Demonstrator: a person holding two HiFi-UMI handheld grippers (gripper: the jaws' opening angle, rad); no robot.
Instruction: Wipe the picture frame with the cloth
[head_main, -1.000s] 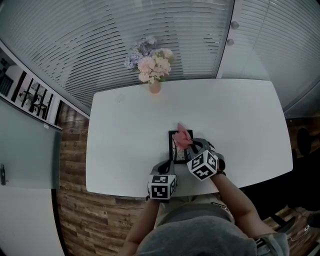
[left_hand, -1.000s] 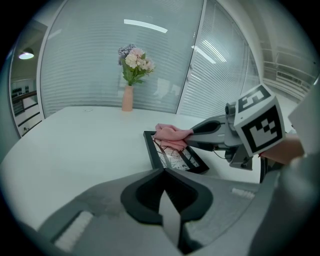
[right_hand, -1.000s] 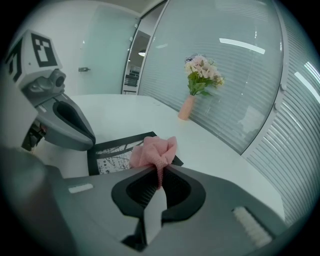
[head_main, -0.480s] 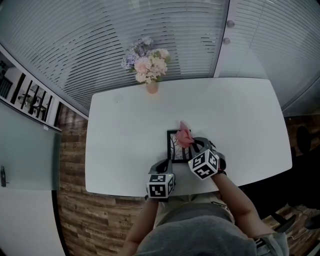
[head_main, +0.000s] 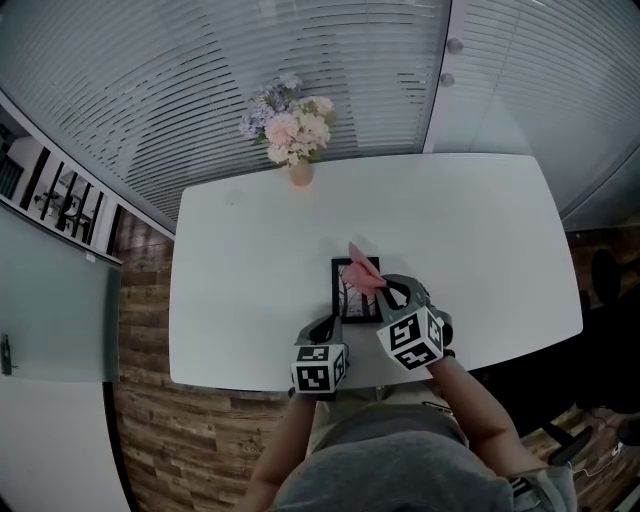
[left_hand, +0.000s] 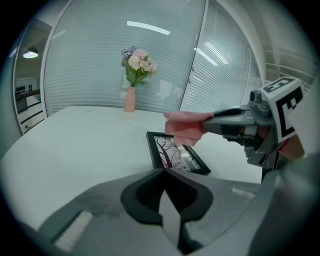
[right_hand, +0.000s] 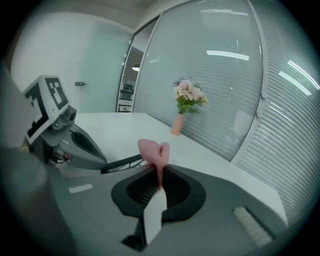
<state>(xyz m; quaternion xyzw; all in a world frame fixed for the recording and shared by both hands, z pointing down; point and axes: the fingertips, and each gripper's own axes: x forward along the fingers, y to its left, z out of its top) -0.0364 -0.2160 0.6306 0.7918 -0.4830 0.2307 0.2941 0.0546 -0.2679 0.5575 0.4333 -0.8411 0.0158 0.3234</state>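
A black picture frame (head_main: 354, 302) lies on the white table (head_main: 250, 270) close to its near edge. In the left gripper view the frame (left_hand: 176, 156) shows a tree picture. My left gripper (head_main: 328, 328) is shut at the frame's near left edge and appears to pinch it (left_hand: 162, 172). My right gripper (head_main: 380, 288) is shut on a pink cloth (head_main: 362, 268), which is bunched over the frame's far right part. The cloth (right_hand: 156, 152) sticks up out of the right jaws (right_hand: 159, 176). In the left gripper view the cloth (left_hand: 184, 127) hangs just above the frame.
A vase of pink and purple flowers (head_main: 293, 135) stands at the table's far edge, in front of a glass wall with blinds. The near table edge (head_main: 300, 388) runs just under both grippers. Wooden floor (head_main: 150, 420) lies to the left.
The right gripper has shifted slightly, carrying the cloth a little to the left over the frame's far part. The left gripper has stayed at the frame's near edge.
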